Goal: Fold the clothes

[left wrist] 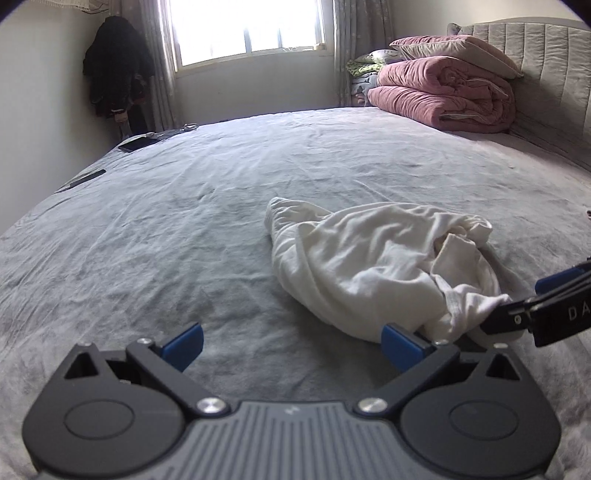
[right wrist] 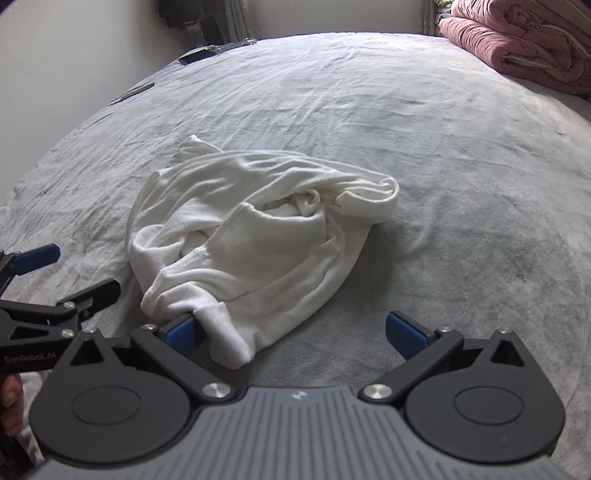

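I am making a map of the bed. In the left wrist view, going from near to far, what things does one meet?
Left gripper, jaws open → crumpled white garment → grey bed sheet → folded pink quilt with a pillow on top → window.

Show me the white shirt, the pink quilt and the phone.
shirt (right wrist: 266, 236): right wrist view, middle of the crumpled heap.
quilt (left wrist: 443, 98): left wrist view, front of the folded stack.
phone (left wrist: 137, 143): left wrist view, its dark screen.
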`<action>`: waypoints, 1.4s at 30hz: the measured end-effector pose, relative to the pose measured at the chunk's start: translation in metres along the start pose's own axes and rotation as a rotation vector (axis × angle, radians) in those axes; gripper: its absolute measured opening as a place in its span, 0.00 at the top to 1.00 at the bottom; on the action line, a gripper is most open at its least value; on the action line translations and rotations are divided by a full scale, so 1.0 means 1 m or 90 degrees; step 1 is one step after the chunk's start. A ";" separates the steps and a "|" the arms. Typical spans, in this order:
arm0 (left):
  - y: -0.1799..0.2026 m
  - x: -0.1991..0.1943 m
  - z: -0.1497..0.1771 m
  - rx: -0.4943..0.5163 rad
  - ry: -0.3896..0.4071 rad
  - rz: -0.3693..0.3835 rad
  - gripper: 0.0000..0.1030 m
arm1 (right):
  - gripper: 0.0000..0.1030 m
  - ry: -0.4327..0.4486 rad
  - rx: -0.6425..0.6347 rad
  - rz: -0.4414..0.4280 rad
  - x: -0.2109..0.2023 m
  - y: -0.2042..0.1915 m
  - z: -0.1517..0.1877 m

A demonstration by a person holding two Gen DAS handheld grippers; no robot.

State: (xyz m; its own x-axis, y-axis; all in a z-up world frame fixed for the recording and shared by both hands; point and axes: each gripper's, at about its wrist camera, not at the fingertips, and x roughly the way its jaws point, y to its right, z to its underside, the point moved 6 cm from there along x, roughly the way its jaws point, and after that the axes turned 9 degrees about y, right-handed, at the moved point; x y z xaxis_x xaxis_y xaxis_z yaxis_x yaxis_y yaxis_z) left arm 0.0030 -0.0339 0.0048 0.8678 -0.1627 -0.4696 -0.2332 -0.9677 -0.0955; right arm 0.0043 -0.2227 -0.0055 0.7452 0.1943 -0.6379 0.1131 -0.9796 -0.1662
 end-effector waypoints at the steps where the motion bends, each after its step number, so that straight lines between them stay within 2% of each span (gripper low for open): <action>1: 0.005 0.002 0.000 0.002 -0.002 0.011 0.00 | 0.08 0.005 0.000 -0.003 -0.002 0.002 -0.003; 2: 0.009 0.002 0.001 0.007 0.000 0.021 0.00 | 0.13 0.010 0.001 -0.006 -0.003 0.003 -0.006; 4: 0.019 0.002 0.001 0.027 0.012 0.033 0.00 | 0.30 0.013 0.012 -0.017 -0.005 0.006 -0.009; 7: 0.028 0.003 0.000 0.041 0.023 0.056 0.00 | 0.44 0.015 0.025 -0.048 -0.005 0.005 -0.011; 10: 0.032 0.011 0.000 0.021 0.019 0.078 0.00 | 0.55 0.024 0.015 -0.076 -0.008 -0.003 -0.014; 14: 0.036 0.022 -0.003 0.031 0.016 0.081 0.00 | 0.61 0.039 -0.002 -0.106 -0.011 -0.014 -0.017; 15: 0.036 0.026 -0.004 0.036 0.012 0.075 0.00 | 0.68 0.042 -0.008 -0.113 -0.010 -0.016 -0.018; 16: 0.034 0.030 -0.004 0.036 0.008 0.070 0.00 | 0.82 0.041 -0.011 -0.115 -0.009 -0.018 -0.018; 17: 0.033 0.032 -0.004 0.032 0.005 0.070 0.00 | 0.85 0.038 -0.012 -0.119 -0.007 -0.019 -0.018; 23: 0.023 0.034 -0.005 -0.027 0.010 0.103 0.02 | 0.89 0.033 -0.024 -0.122 -0.003 -0.021 -0.015; 25: 0.020 0.035 -0.004 -0.050 0.005 0.117 0.13 | 0.89 0.030 -0.028 -0.120 -0.001 -0.022 -0.013; 26: 0.019 0.036 -0.003 -0.062 0.000 0.125 0.23 | 0.88 0.030 -0.032 -0.119 -0.002 -0.022 -0.012; 27: 0.017 0.038 -0.003 -0.075 -0.007 0.131 0.31 | 0.85 0.029 -0.037 -0.118 -0.002 -0.022 -0.012; 28: 0.015 0.039 -0.002 -0.086 -0.013 0.135 0.36 | 0.77 0.030 -0.036 -0.118 -0.003 -0.022 -0.012; 30: 0.011 0.041 -0.001 -0.102 -0.022 0.136 0.52 | 0.77 0.023 -0.033 -0.114 -0.002 -0.022 -0.011; 31: 0.010 0.041 -0.002 -0.106 -0.023 0.135 0.56 | 0.75 0.020 -0.031 -0.115 -0.001 -0.022 -0.011; 32: 0.009 0.041 -0.002 -0.109 -0.023 0.135 0.66 | 0.72 0.018 -0.029 -0.115 -0.001 -0.022 -0.010; 33: 0.010 0.040 -0.003 -0.108 -0.021 0.137 0.78 | 0.65 0.016 -0.027 -0.116 0.000 -0.022 -0.010; 34: 0.009 0.039 -0.005 -0.108 -0.019 0.137 0.84 | 0.60 0.018 -0.028 -0.120 0.000 -0.023 -0.010; 35: 0.008 0.037 -0.007 -0.112 -0.015 0.136 0.90 | 0.59 0.021 -0.029 -0.125 -0.001 -0.024 -0.010; 39: -0.007 0.022 -0.024 -0.149 0.023 0.137 0.94 | 0.56 0.041 -0.067 -0.142 -0.006 -0.035 -0.008; 42: -0.023 0.009 -0.036 -0.182 0.053 0.131 0.94 | 0.56 0.022 -0.095 -0.130 0.001 -0.040 0.002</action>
State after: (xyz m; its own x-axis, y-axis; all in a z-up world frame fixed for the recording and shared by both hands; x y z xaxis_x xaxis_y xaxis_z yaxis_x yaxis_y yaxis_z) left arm 0.0321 -0.0199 0.0342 0.8515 -0.3629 -0.3786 -0.2841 -0.9260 0.2486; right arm -0.0002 -0.1837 -0.0012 0.7190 0.3898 -0.5754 0.3575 -0.9174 -0.1748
